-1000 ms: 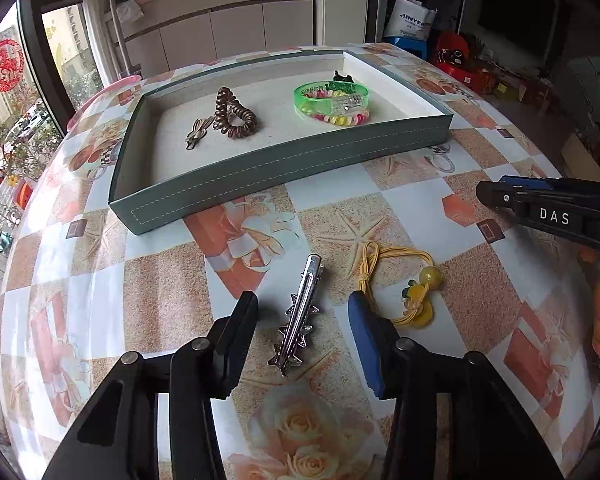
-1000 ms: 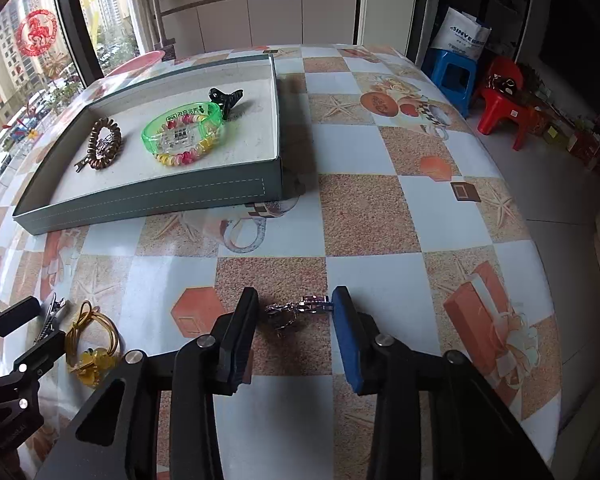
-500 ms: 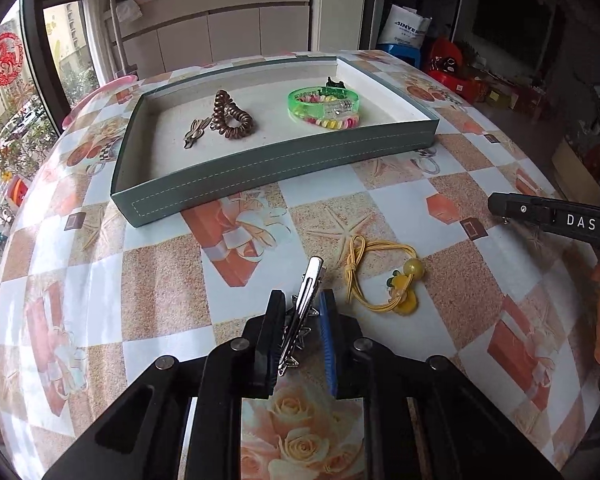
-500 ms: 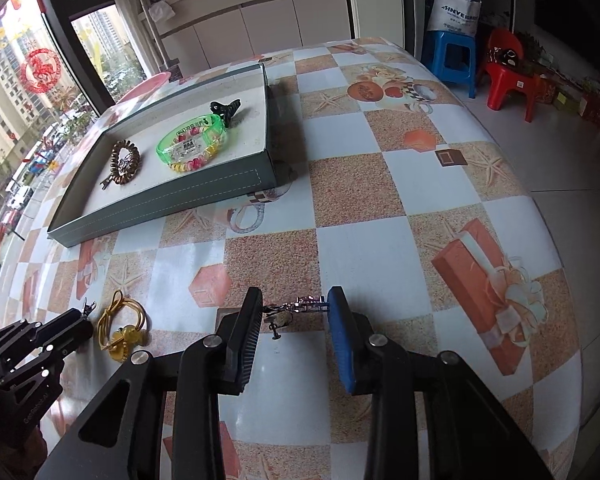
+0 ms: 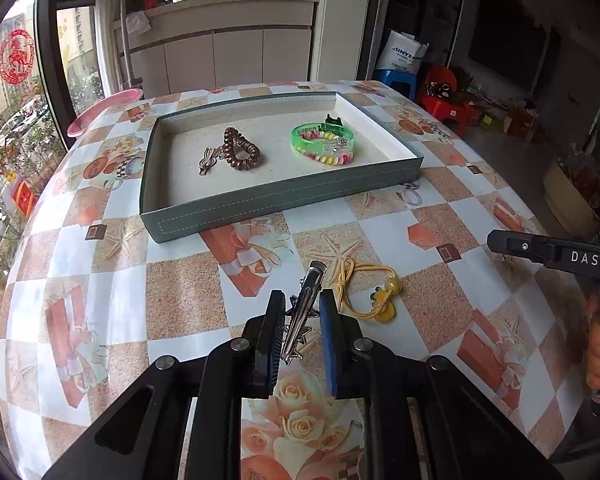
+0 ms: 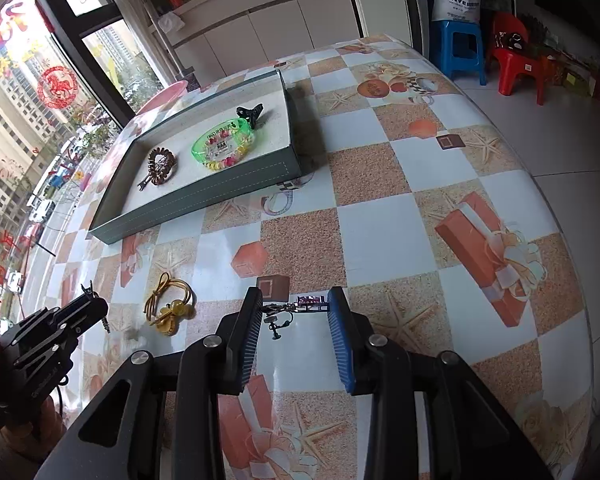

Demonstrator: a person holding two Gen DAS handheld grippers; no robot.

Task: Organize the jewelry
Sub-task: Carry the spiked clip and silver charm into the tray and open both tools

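Ahead of our left gripper [image 5: 302, 316], clamped on the clip [image 5: 305, 309], the tray [image 5: 260, 204] lies, long side crosswise.

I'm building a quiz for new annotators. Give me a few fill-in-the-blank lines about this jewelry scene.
1. The left tongs grip a silver hair ____.
2. The green bangle lies inside the ____.
3. The hair tie on the table outside the tray is ____ in colour.
4. The right tongs hold a small ____.

Missing words: clip; tray; yellow; earring
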